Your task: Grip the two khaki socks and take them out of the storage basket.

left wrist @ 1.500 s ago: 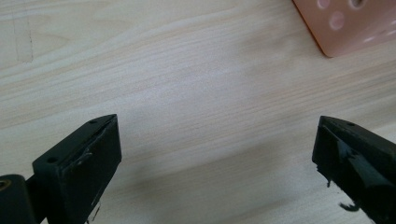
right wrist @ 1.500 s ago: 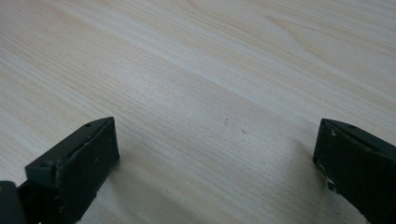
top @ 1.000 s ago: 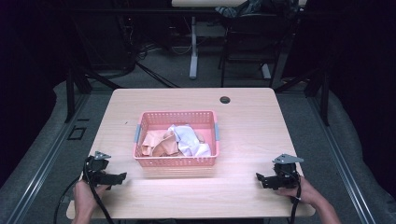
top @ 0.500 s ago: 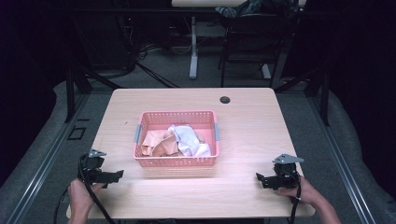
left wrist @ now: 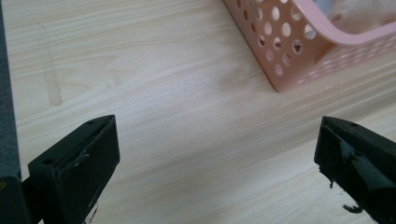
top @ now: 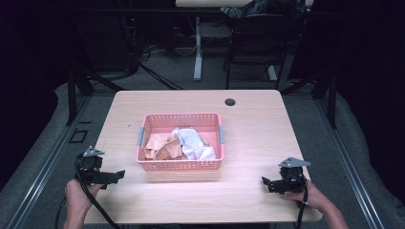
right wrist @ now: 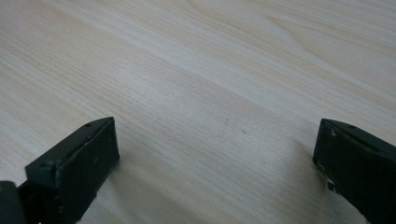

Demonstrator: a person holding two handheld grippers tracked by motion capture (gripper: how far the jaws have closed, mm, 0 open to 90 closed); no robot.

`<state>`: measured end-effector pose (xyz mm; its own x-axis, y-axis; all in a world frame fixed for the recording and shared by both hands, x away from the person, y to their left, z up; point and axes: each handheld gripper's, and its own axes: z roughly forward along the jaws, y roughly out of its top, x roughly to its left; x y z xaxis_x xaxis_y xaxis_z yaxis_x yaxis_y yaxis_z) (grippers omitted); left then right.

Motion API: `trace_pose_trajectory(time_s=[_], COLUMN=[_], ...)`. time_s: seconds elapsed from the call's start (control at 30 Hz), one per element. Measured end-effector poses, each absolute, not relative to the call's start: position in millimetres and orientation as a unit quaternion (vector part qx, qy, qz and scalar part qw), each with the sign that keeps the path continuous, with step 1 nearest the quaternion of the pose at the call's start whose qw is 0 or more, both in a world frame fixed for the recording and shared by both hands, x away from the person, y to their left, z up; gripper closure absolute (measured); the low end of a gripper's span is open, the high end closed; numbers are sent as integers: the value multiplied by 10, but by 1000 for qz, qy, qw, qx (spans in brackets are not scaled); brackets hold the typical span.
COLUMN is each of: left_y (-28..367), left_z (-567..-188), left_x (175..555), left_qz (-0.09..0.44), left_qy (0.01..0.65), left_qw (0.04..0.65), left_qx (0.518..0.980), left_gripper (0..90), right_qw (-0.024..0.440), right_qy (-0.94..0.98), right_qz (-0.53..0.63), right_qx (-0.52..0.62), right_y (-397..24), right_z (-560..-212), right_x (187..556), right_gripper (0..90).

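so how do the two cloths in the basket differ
The white cloth is pale and sits right of middle in the basket; the tan cloth is peach-brown and lies to its left. The white cloth is heaped higher, partly over the tan cloth. Both are crumpled, inside the basket.

The table (top: 248, 119) is brightly lit from above while the surroundings are left dark; soft blur is seen throughout
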<state>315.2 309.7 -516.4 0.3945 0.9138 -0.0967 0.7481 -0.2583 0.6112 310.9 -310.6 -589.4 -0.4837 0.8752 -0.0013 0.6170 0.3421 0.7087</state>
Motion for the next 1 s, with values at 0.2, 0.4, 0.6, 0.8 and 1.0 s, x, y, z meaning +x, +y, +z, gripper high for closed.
trace_pose_trajectory(time_s=[0.2, 0.4, 0.6, 0.8, 1.0], left_y=[3041, 2969, 2863, 2677, 2466], left_z=[-5102, -4980, -4845, -4728, -4661], left_x=[3202, 3281, 3413, 3542, 3668], left_qz=[129, 127, 88, 88, 78], left_qy=[520, 504, 499, 473, 461], left_qw=[294, 297, 301, 295, 297], left_qx=[792, 801, 808, 826, 832], left_gripper=[3, 3, 3, 3, 4], right_qw=[194, 195, 195, 194, 194], right_qy=[795, 796, 795, 795, 795], right_qz=[332, 330, 330, 332, 332], right_qx=[469, 469, 469, 469, 469], right_y=[-3105, -3106, -3106, -3105, -3105], right_z=[-5895, -5894, -5894, -5894, -5894], right_x=[3109, 3109, 3109, 3109, 3109], right_gripper=[0, 0, 0, 0, 0])
